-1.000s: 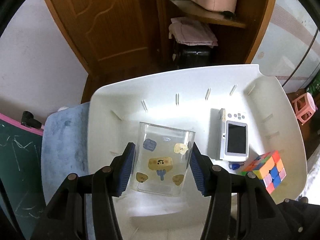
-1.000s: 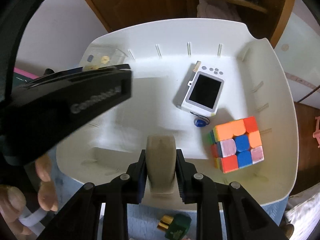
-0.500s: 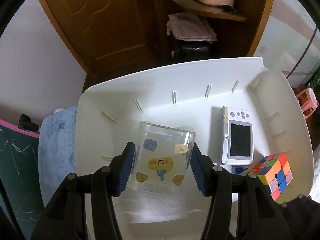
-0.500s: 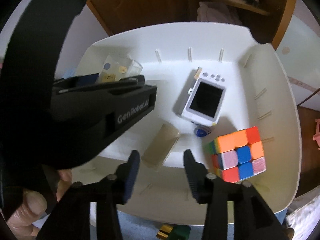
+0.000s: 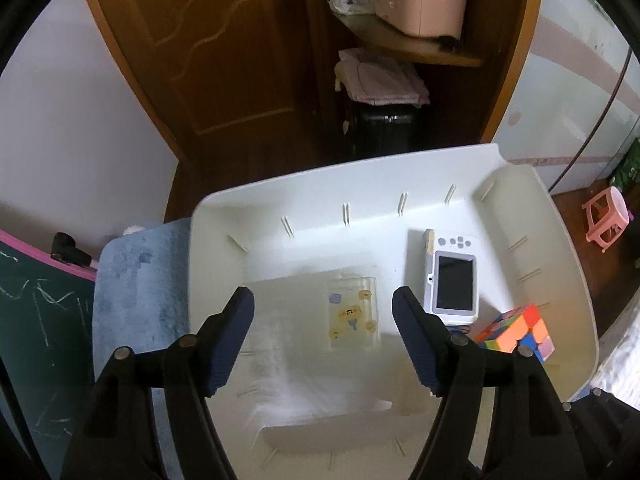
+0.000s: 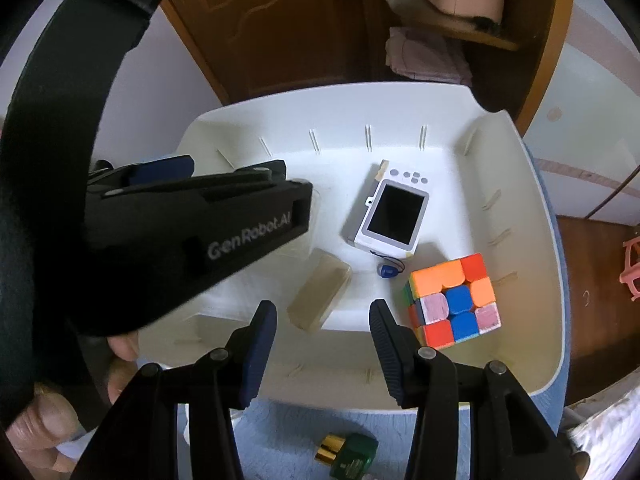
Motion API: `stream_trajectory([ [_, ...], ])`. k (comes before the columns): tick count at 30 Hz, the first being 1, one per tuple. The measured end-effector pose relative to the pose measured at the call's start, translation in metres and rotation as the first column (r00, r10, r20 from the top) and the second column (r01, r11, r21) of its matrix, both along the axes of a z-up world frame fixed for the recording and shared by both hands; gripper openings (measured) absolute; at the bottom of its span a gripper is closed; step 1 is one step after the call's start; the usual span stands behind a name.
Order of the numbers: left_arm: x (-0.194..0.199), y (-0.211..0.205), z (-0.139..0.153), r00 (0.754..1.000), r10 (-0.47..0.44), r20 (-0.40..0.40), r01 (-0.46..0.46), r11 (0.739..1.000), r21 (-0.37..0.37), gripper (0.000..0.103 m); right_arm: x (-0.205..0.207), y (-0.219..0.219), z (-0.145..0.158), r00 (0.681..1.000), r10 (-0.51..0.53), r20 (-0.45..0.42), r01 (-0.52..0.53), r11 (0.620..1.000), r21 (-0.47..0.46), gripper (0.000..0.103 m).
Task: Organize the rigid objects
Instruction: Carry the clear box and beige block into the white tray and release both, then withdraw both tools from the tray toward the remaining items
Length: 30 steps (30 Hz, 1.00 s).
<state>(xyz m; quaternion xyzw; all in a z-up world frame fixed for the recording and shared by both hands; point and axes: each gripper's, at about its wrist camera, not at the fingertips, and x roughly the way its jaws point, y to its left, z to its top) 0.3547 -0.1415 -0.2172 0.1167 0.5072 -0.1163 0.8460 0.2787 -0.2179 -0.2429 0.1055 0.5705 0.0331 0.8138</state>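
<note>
A white bin (image 5: 304, 196) (image 6: 516, 168) holds a clear sticker-covered plastic box (image 5: 352, 312), a white toy camera (image 5: 454, 284) (image 6: 394, 216), a colour cube (image 5: 520, 332) (image 6: 452, 300) and a tan oblong case (image 6: 320, 298). My left gripper (image 5: 322, 336) is open and empty above the clear box, which lies on the bin floor. My right gripper (image 6: 322, 354) is open and empty above the bin's near wall, just short of the tan case. The left gripper's black body (image 6: 192, 224) hides the clear box in the right wrist view.
The bin sits on a blue mat (image 5: 136, 280) (image 6: 288, 440). A small green bottle with a gold cap (image 6: 348, 454) lies on the mat in front of the bin. A chalkboard (image 5: 36, 320) is at left; a wooden door (image 5: 224, 48) and shelves (image 5: 408, 40) stand behind.
My left gripper opened and let the clear box drop onto the bin floor, then rose. My right gripper released the tan case into the bin, opened wider and drew back.
</note>
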Motion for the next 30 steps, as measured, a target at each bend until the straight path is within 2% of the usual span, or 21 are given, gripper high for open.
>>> stream_trajectory([
  [4,-0.012,0.005,0.018,1.000,0.008,0.018,-0.007,1.000,-0.020,0.075,-0.014,0.001,0.016,1.000,-0.002,0.030,0.002,1.000,-0.015,0.049],
  [7,-0.026,0.011,0.032,0.999,0.034,0.028,-0.033,0.999,-0.006,0.075,-0.027,0.000,0.028,0.999,0.001,0.051,0.000,1.000,-0.022,0.049],
  [13,-0.070,0.035,0.063,0.996,0.064,0.066,-0.062,0.998,-0.031,0.075,-0.061,0.005,0.056,0.993,0.007,0.114,-0.004,1.000,-0.025,0.049],
  [23,-0.145,0.092,0.126,0.982,0.140,0.123,-0.124,0.984,-0.125,0.075,-0.143,0.015,0.115,0.972,0.031,0.233,-0.017,0.998,-0.062,0.050],
  [28,-0.184,0.118,0.149,0.974,0.161,0.157,-0.140,0.981,-0.135,0.075,-0.186,0.016,0.144,0.957,0.021,0.291,0.000,0.997,-0.071,0.061],
  [30,-0.197,0.125,0.154,0.973,0.166,0.163,-0.145,0.981,-0.130,0.075,-0.201,0.015,0.153,0.950,0.015,0.311,0.008,0.997,-0.074,0.061],
])
